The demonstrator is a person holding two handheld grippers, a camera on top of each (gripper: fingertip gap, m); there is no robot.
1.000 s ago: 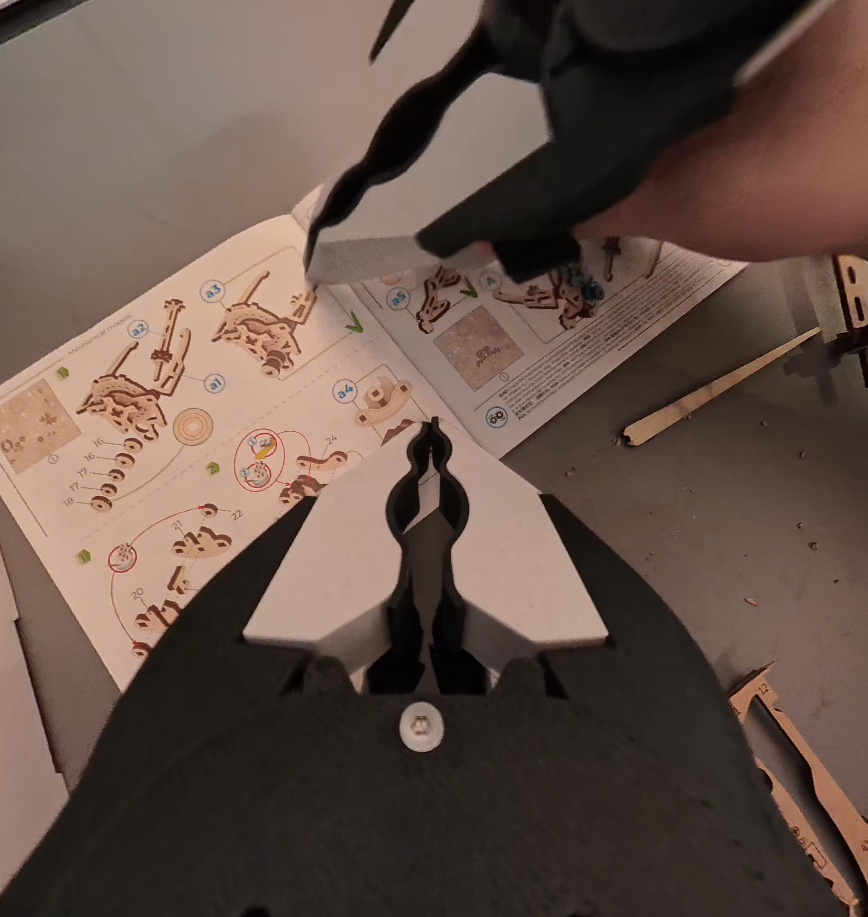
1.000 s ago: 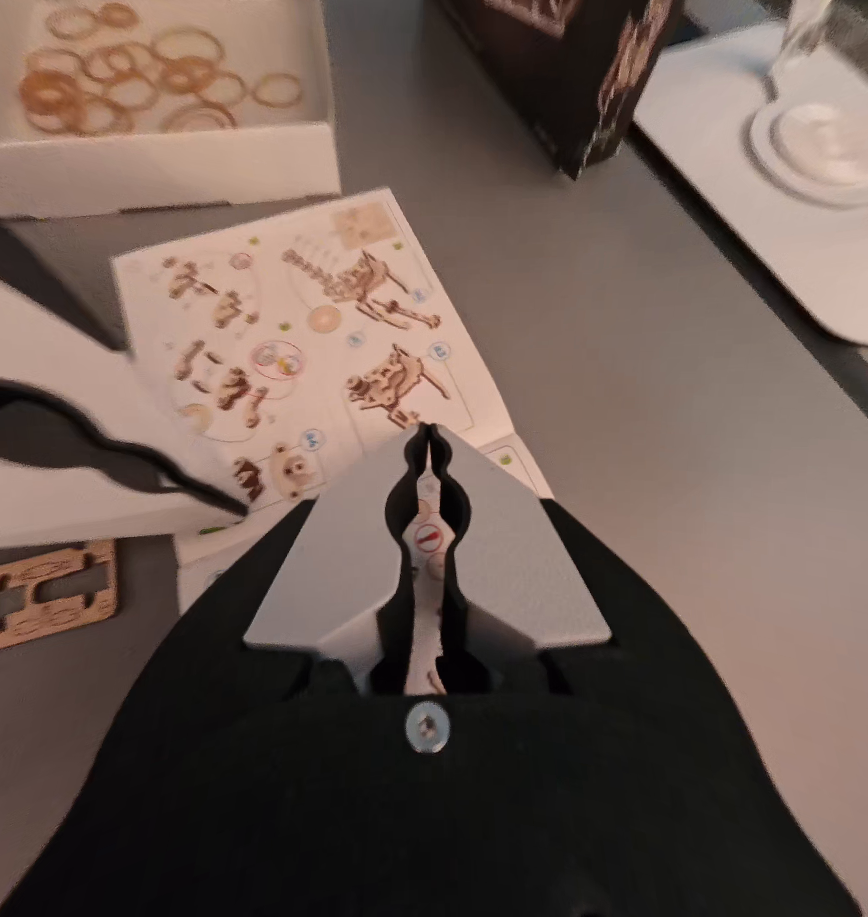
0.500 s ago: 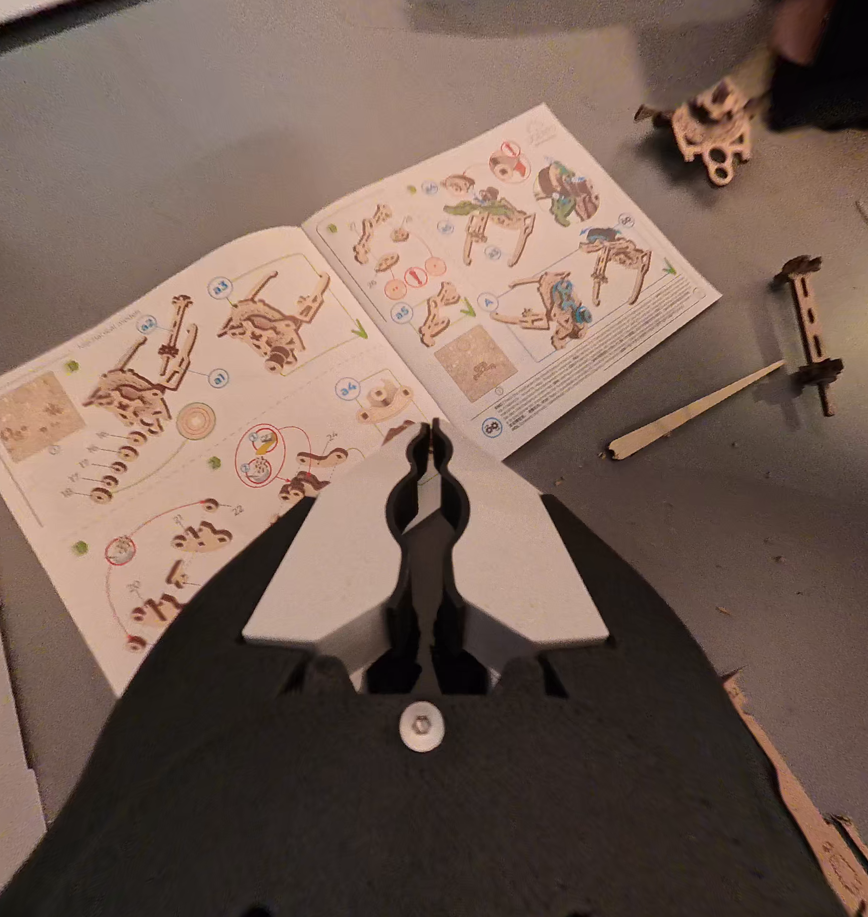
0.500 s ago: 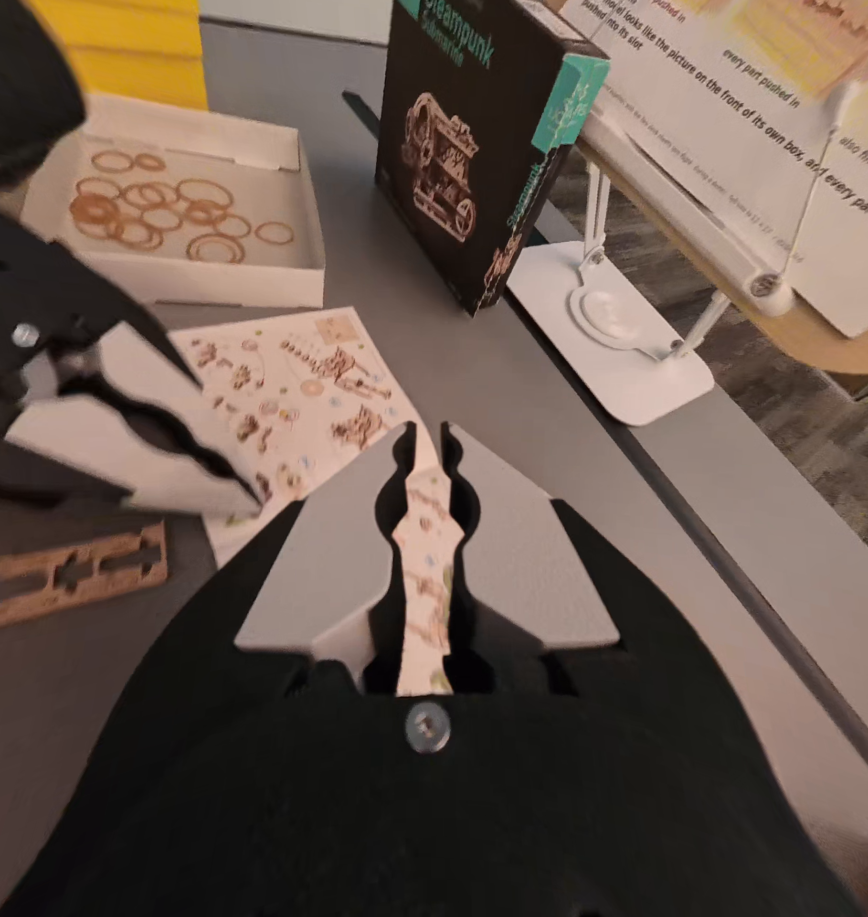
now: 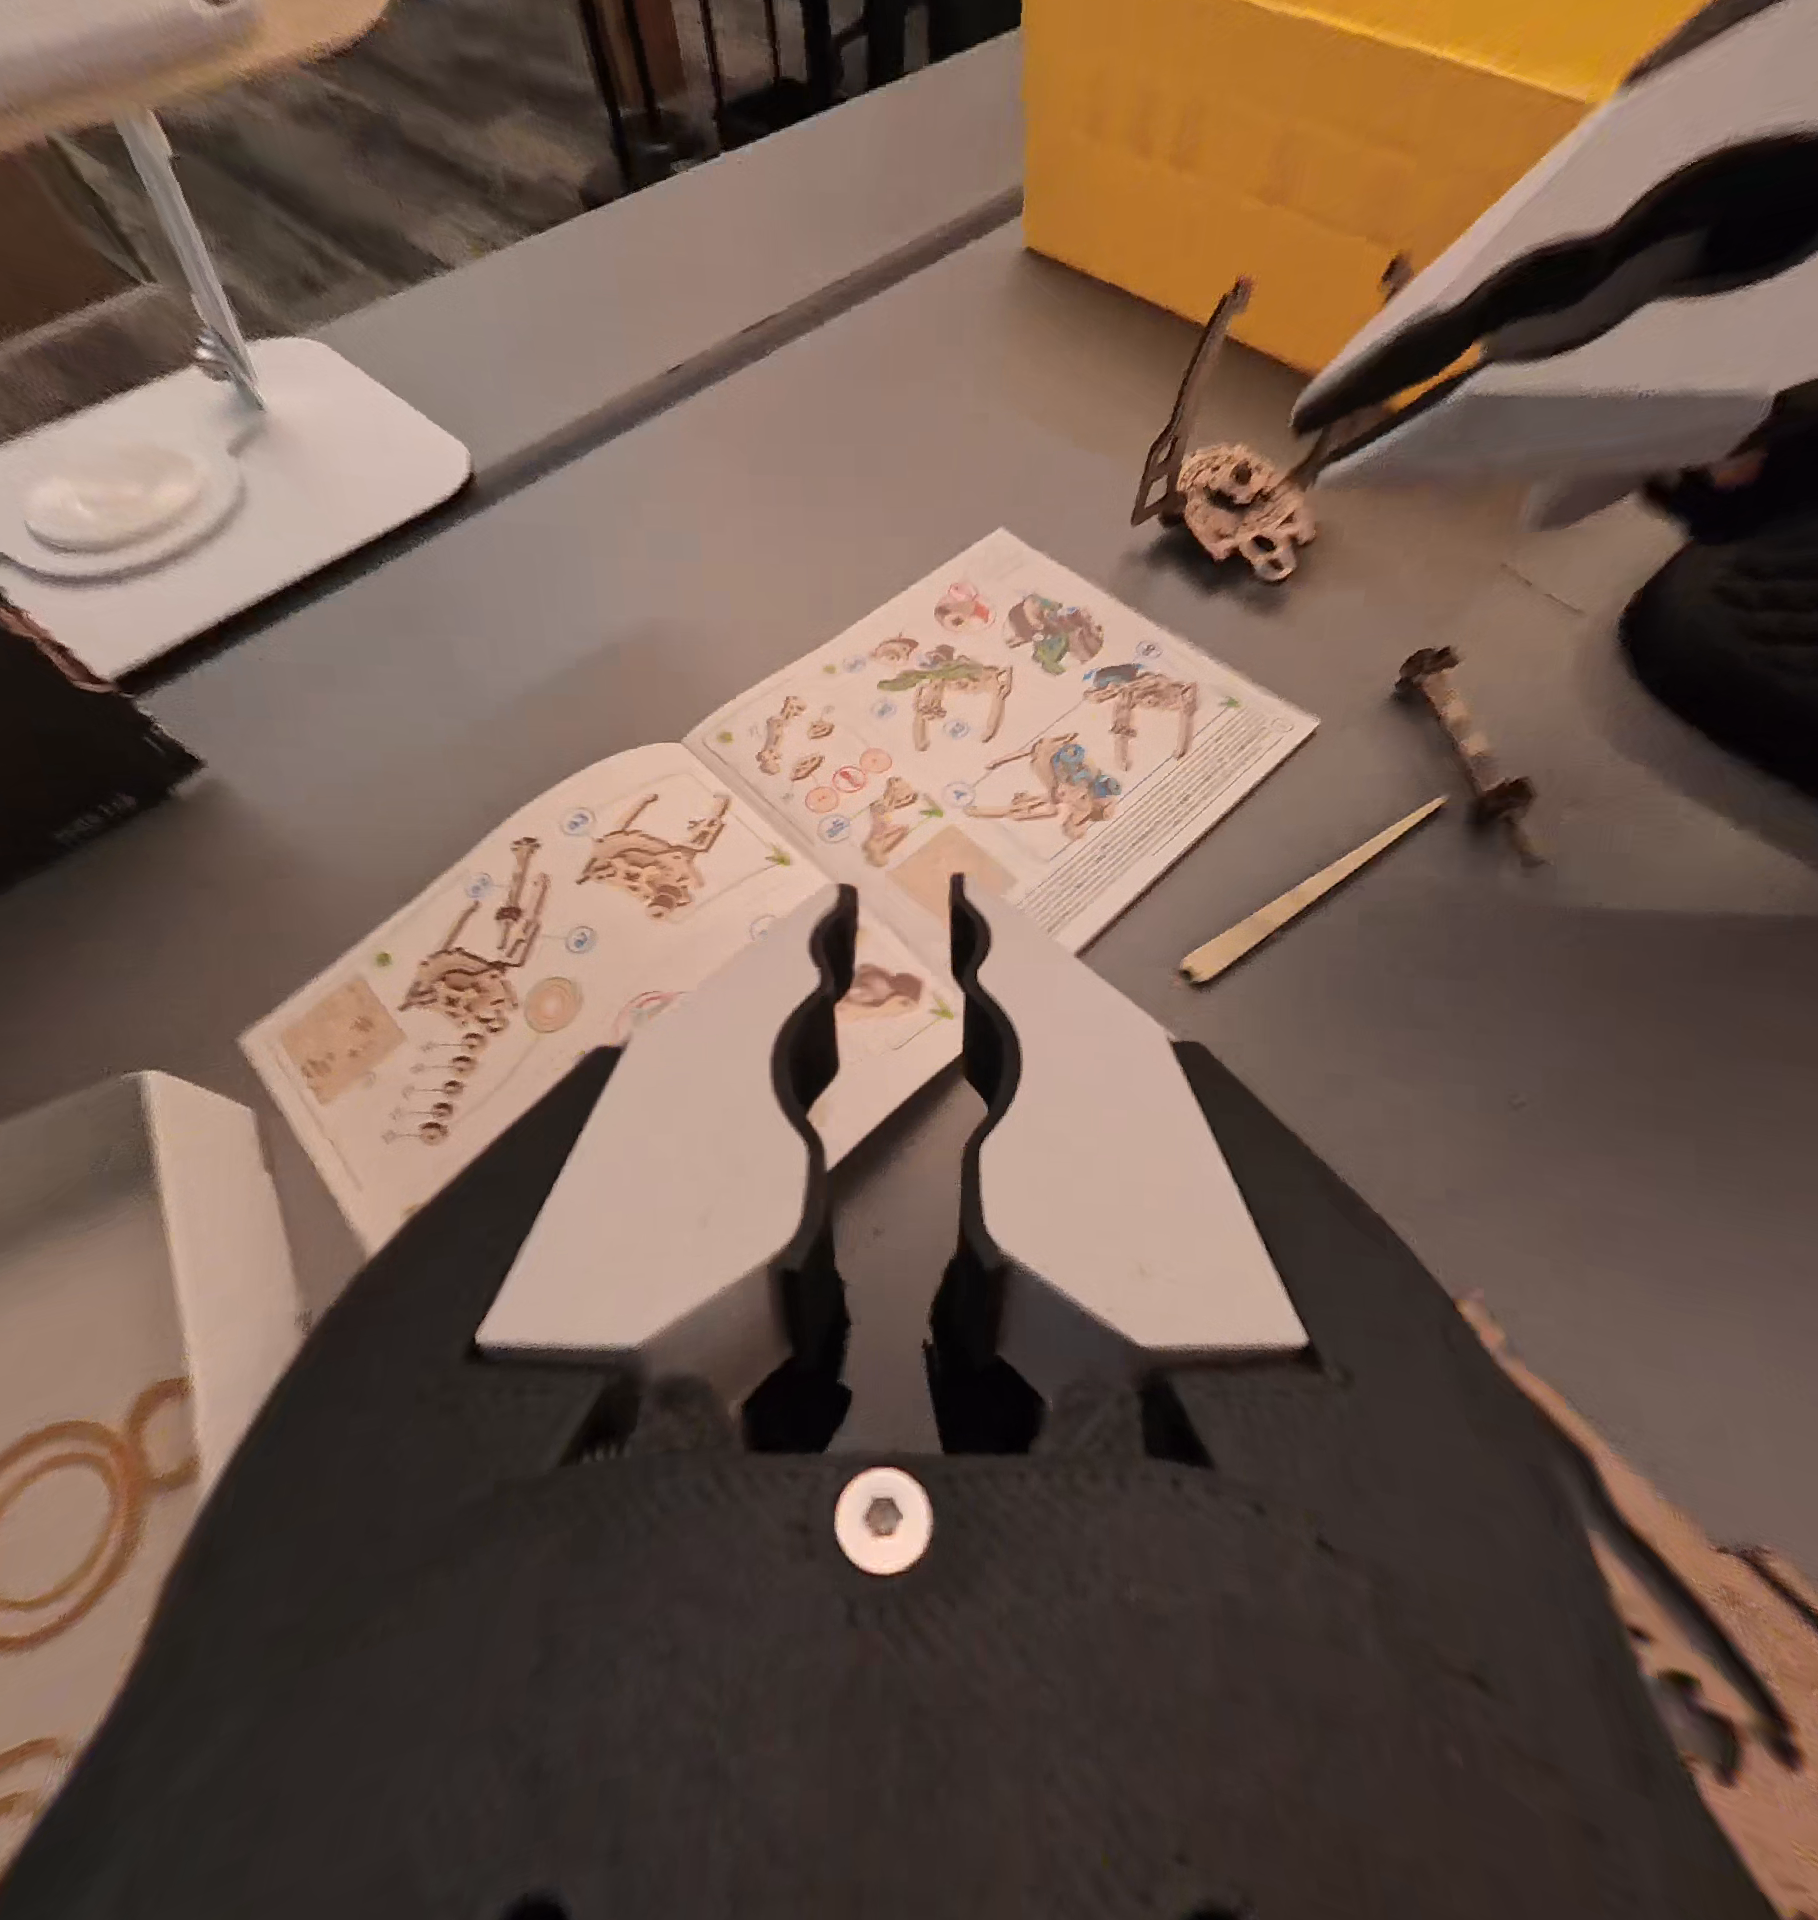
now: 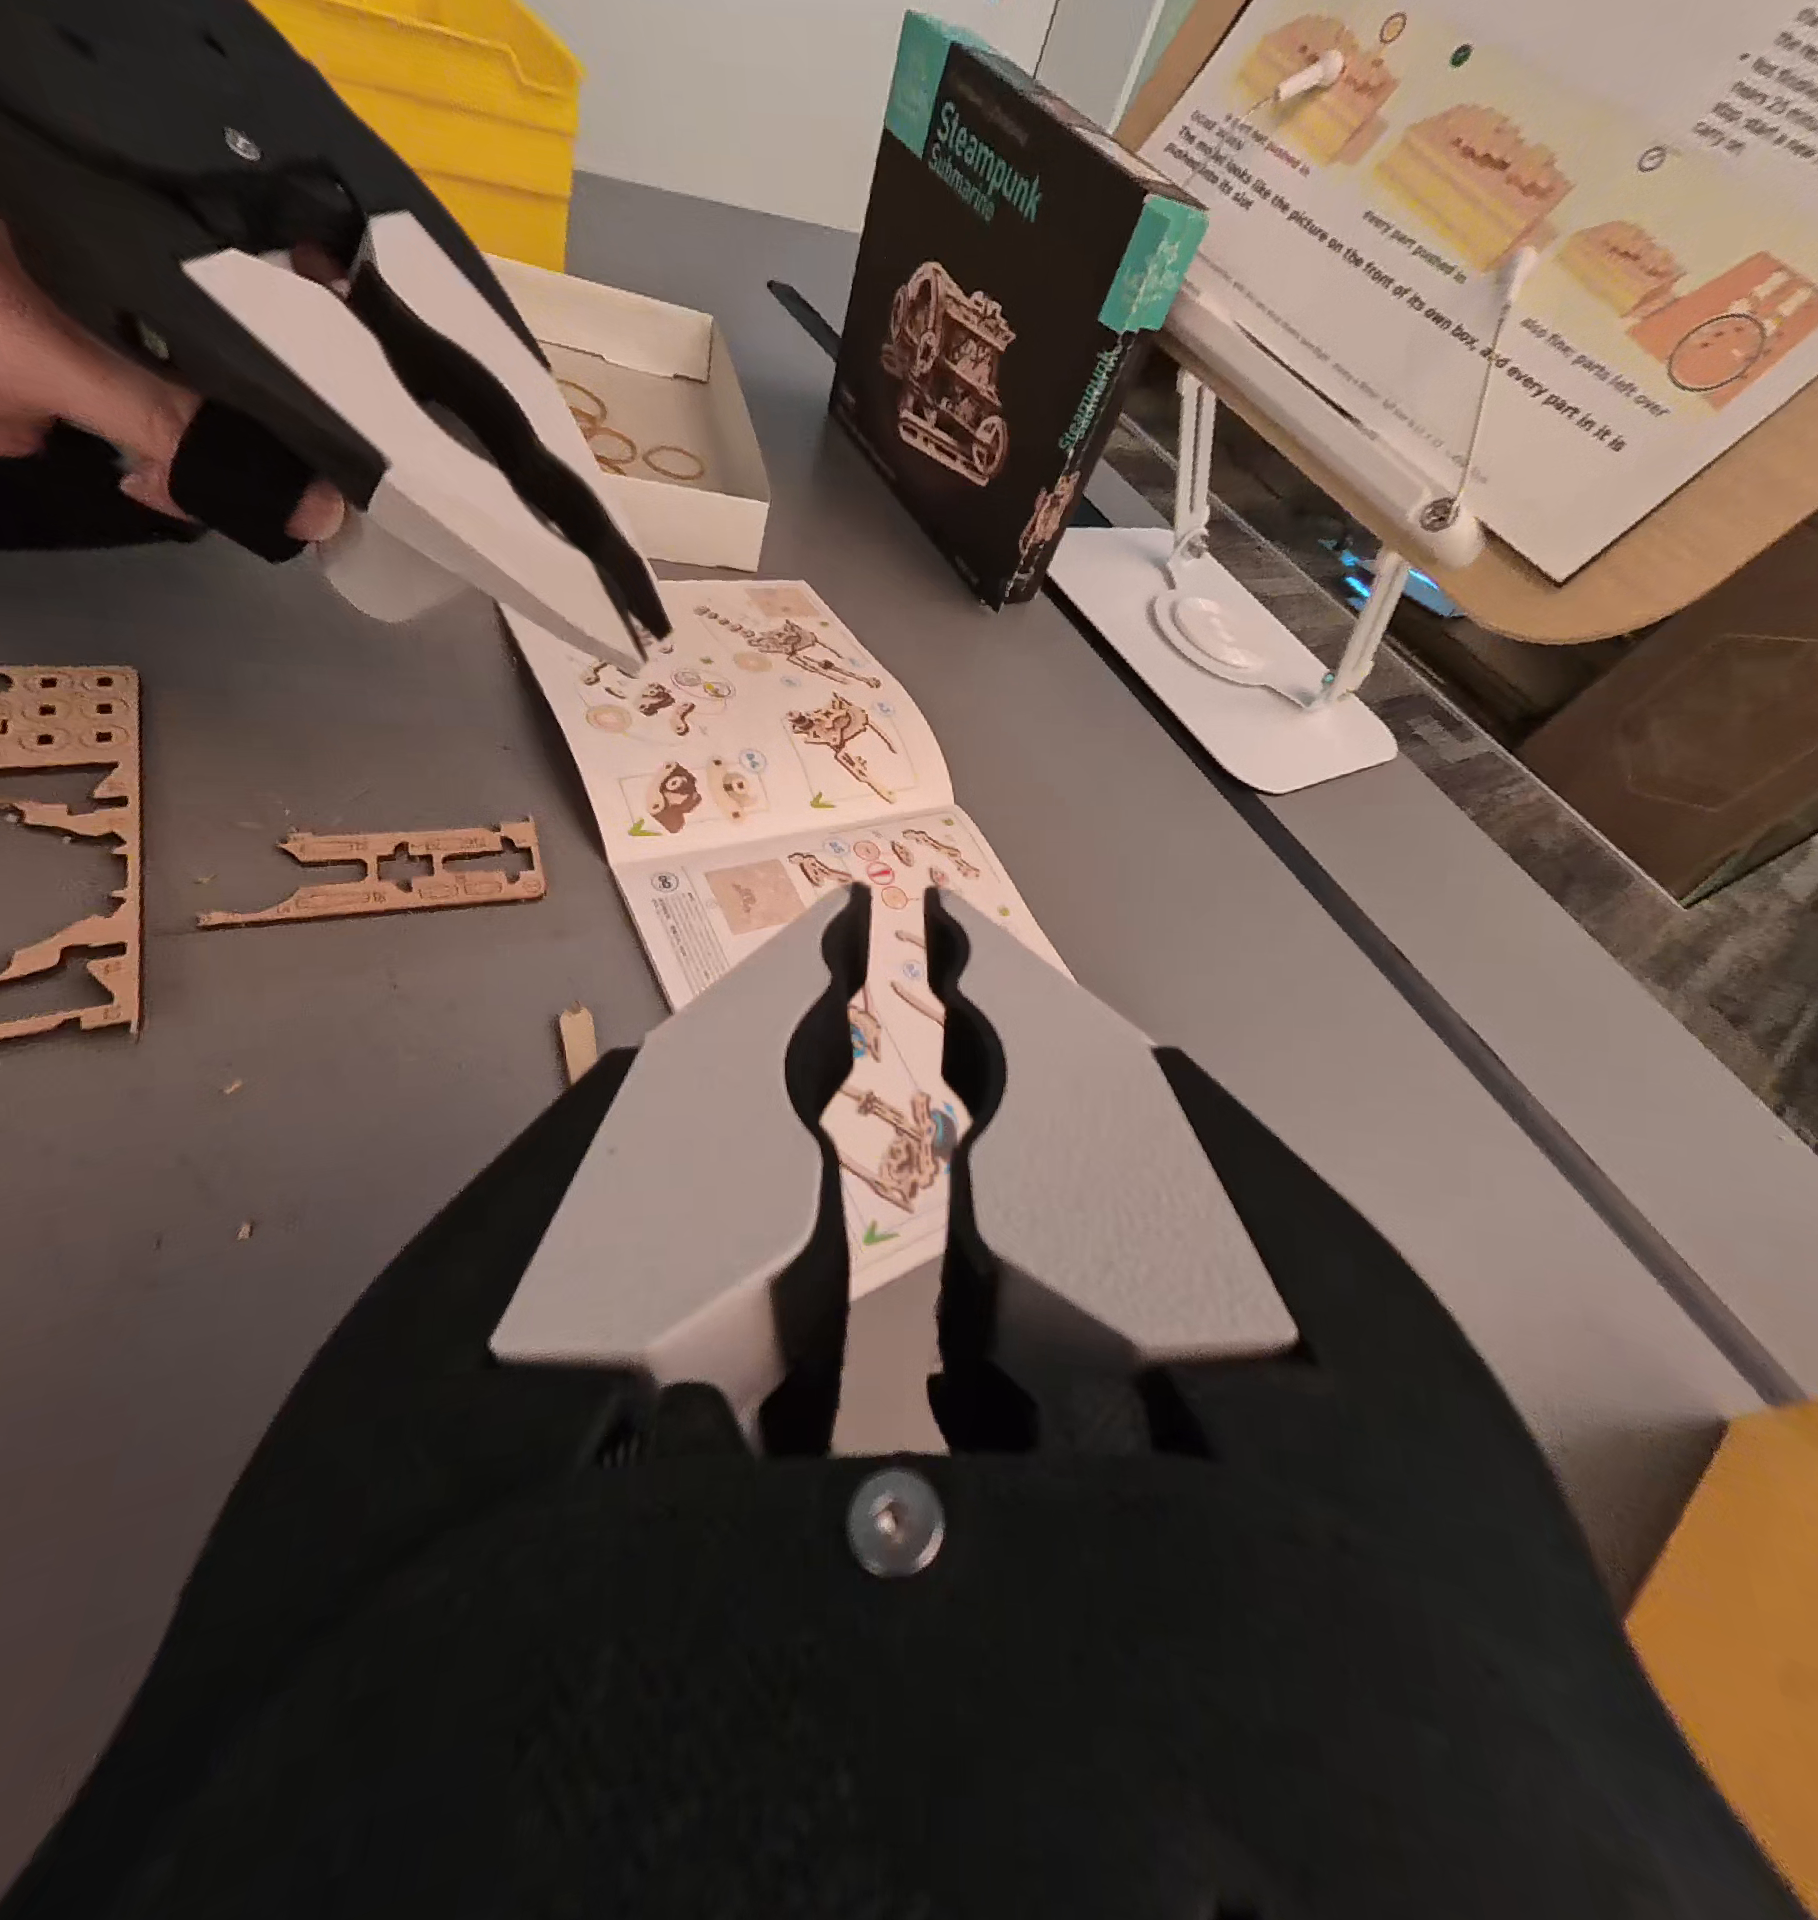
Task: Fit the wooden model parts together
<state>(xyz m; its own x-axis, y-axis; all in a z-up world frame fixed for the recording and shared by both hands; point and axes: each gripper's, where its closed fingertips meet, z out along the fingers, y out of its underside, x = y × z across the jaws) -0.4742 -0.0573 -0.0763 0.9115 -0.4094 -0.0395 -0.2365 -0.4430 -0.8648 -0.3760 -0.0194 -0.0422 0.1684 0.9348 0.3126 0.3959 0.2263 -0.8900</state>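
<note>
Judging by what lies on the grey desk (image 5: 1507, 1195), the build is partly done. A small assembled wooden gear cluster with an upright dark strut (image 5: 1232, 499) stands well ahead and to the right of the left tongs (image 5: 900, 904). A short wooden axle with a toothed piece at each end (image 5: 1466, 743) and a pale tapered wooden stick (image 5: 1310, 894) lie loose to its right, apart from the cluster and from each other. In the right wrist view, punched-out plywood sheets (image 6: 43, 852) and a smaller cut plywood frame (image 6: 406, 871) lie to the left of the right tongs (image 6: 897, 899), so many parts are already out. Joining the axle and other pieces to the cluster looks to be what is left.

The left tongs are released, with a clear gap between the fingers and nothing in them, held above the open illustrated instruction booklet (image 5: 780, 862). The right tongs, seen from their own camera, are also parted and empty. In the left wrist view their tips are just at the gear cluster. Blur hides whether they touch it.
</note>
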